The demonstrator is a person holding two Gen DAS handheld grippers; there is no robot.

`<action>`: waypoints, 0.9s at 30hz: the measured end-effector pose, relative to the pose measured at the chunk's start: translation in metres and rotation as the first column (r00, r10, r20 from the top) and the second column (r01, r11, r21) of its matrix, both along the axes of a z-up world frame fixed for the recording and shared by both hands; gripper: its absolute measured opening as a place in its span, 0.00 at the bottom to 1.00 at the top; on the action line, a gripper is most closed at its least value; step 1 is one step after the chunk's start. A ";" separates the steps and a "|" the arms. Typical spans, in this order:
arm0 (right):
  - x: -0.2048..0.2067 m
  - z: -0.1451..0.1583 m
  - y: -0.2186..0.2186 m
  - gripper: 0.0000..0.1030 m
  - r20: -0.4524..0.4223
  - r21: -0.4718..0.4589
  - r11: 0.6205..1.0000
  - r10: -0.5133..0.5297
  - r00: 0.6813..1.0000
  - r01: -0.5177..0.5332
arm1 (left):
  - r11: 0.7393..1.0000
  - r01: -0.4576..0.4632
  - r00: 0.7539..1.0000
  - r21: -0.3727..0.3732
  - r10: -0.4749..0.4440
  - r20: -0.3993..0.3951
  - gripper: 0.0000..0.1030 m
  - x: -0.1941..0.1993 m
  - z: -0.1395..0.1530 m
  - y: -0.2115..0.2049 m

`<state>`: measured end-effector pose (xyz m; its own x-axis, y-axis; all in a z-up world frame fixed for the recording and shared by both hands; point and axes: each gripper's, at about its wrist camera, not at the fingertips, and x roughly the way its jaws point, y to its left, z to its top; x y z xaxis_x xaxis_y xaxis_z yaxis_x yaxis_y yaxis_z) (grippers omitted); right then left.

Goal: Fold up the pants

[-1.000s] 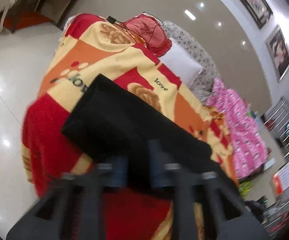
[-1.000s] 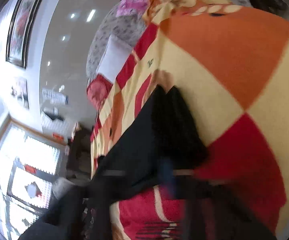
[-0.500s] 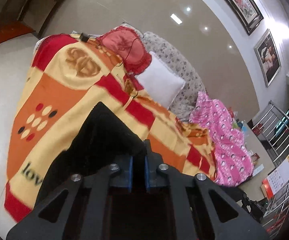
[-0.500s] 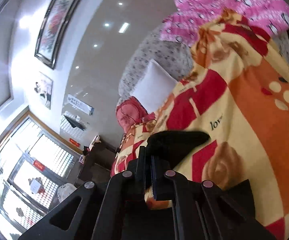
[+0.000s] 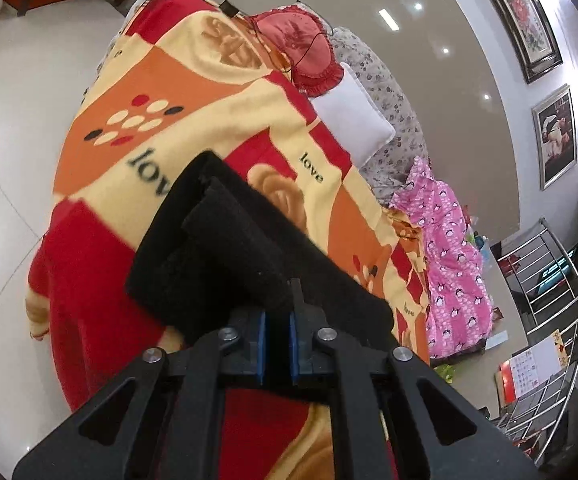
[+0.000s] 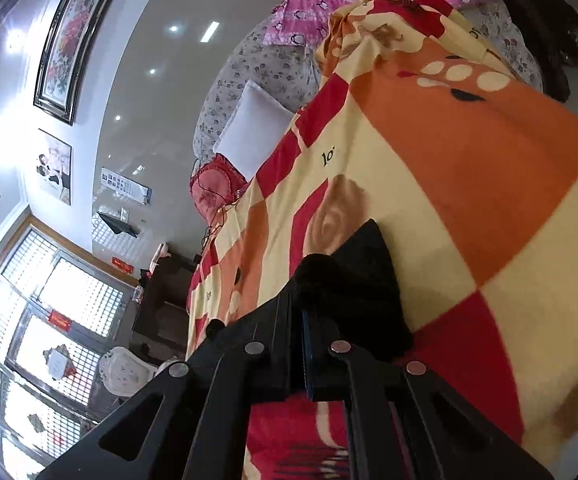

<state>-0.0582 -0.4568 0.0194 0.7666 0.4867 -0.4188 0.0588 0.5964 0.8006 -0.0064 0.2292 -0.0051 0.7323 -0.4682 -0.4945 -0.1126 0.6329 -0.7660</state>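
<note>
The big fuzzy orange, red and yellow blanket (image 5: 217,92) ahead of the left gripper has the word "love" on it, once big and once small.

One black pants (image 5: 225,248), one patterned blanket (image 5: 193,92), two pillows (image 5: 349,120), two framed pictures (image 5: 555,136), two grippers (image 5: 277,320)

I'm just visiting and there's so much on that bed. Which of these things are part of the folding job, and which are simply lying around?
Part of the job:
- black pants, partly folded
- left gripper, shut on the pants
- right gripper, shut on the pants
- patterned blanket beneath

Just lying about:
- white pillow
- red cushion
- pink quilt
</note>
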 end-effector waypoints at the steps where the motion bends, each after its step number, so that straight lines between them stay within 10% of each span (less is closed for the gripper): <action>1: -0.002 -0.004 -0.001 0.04 -0.012 0.004 1.000 -0.004 1.000 0.004 | 1.000 -0.004 1.000 -0.008 0.004 -0.010 0.06 -0.001 -0.005 0.000; 7: -0.002 -0.018 -0.004 0.04 -0.066 -0.040 0.999 -0.023 0.998 0.020 | 0.999 0.006 0.999 -0.046 -0.008 -0.035 0.06 -0.002 -0.031 0.003; 15: -0.005 -0.026 -0.009 0.10 -0.091 -0.119 0.990 -0.083 0.992 0.072 | 0.979 -0.053 0.998 0.198 0.046 0.040 0.22 -0.012 -0.009 0.003; 17: -0.011 -0.016 -0.012 0.14 -0.087 -0.229 0.965 -0.147 0.985 0.124 | 0.942 -0.144 0.989 0.303 0.126 0.080 0.26 -0.022 0.001 0.005; 19: -0.018 -0.002 -0.013 0.15 -0.062 -0.322 0.933 -0.193 0.979 0.163 | 0.835 -0.285 0.958 0.471 0.228 0.174 0.26 -0.039 0.018 -0.005; 21: -0.020 0.026 0.011 0.15 0.036 -0.499 0.852 -0.162 0.986 0.159 | 0.780 -0.324 0.938 0.535 0.192 0.288 0.26 -0.053 0.029 -0.026; 27: 0.013 0.051 0.101 0.46 0.094 -0.729 0.684 0.105 0.990 -0.003 | 0.736 -0.193 0.958 0.649 -0.001 0.287 0.26 -0.037 0.011 -0.084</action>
